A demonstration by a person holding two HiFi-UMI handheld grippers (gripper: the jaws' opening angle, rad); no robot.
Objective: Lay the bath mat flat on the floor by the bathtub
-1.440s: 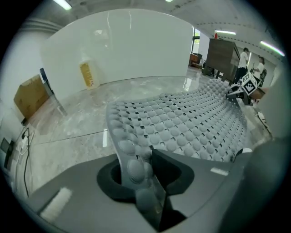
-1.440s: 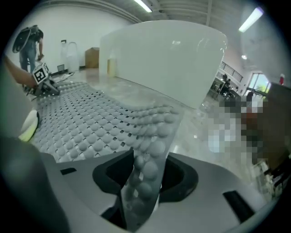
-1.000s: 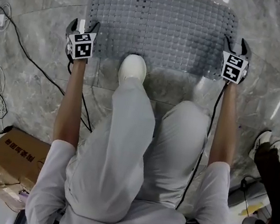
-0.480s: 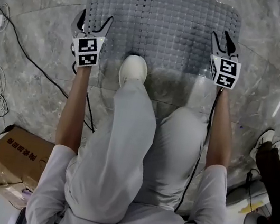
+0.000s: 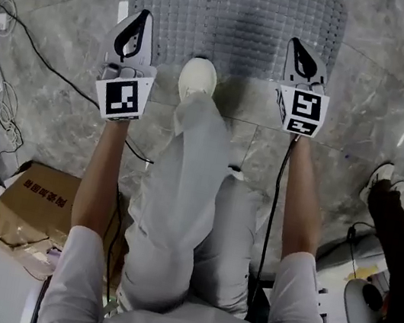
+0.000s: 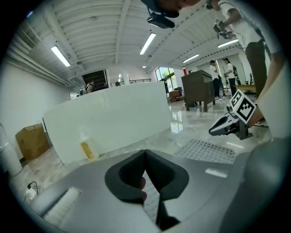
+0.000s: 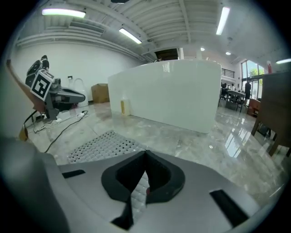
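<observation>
The grey bath mat, studded and perforated, lies flat on the marble floor at the top of the head view. It shows too in the left gripper view and the right gripper view. My left gripper hovers over the mat's near left corner, jaws shut and empty. Near the mat's near right corner, my right gripper is likewise shut on nothing. The white bathtub stands just beyond the mat.
My white shoe rests at the mat's near edge. A yellow bottle stands against the tub. A cardboard box and cables lie to the left. Another person's foot is at right.
Both grippers have let go of the mat's near corners, drawn back toward me and upward, and shut. The mat stays flat on the floor.
</observation>
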